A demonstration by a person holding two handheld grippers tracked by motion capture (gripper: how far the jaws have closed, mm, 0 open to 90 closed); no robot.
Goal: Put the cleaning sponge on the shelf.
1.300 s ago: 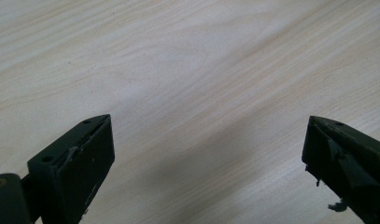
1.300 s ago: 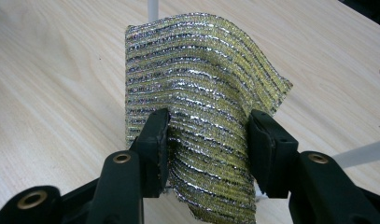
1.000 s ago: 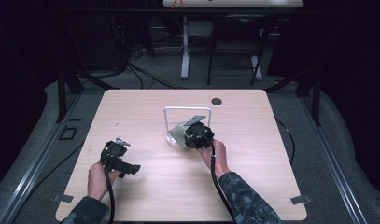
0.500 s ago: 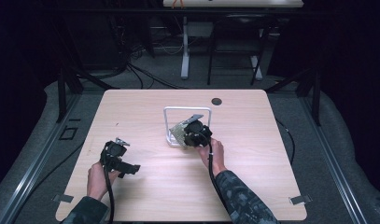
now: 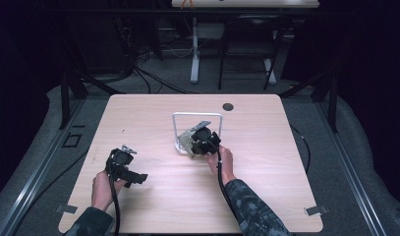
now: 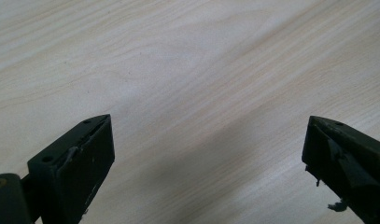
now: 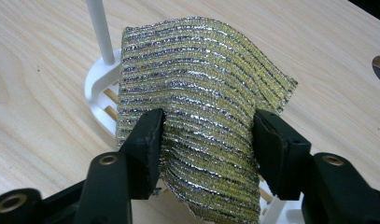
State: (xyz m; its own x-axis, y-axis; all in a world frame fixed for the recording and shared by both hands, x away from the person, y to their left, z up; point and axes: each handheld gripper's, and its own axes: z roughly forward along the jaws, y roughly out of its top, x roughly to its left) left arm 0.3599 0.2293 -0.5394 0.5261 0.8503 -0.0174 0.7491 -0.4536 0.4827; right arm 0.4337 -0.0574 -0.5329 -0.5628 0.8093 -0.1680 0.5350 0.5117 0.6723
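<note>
A glittering yellow and silver mesh cloth (image 7: 201, 93) hangs over a white rack base (image 7: 101, 79) with a thin upright post (image 7: 100, 28). My right gripper (image 7: 208, 135) is shut on the cloth, one jaw on each side, and the cloth bulges between them. From above, the right gripper (image 5: 205, 141) sits at the white wire rack (image 5: 197, 115) in the table's middle, with the cloth (image 5: 187, 139) at its left. My left gripper (image 5: 136, 177) is near the front left, low over bare wood. Its jaws stand wide apart with nothing between them (image 6: 206, 140).
The light wooden table (image 5: 266, 167) has a small dark round hole (image 5: 228, 106) near its far edge, behind the rack. Black stands, cables and a white table leg crowd the dark floor beyond the table.
My right gripper has shifted slightly left toward the rack with the cloth in it. The left gripper has stayed where it was.
</note>
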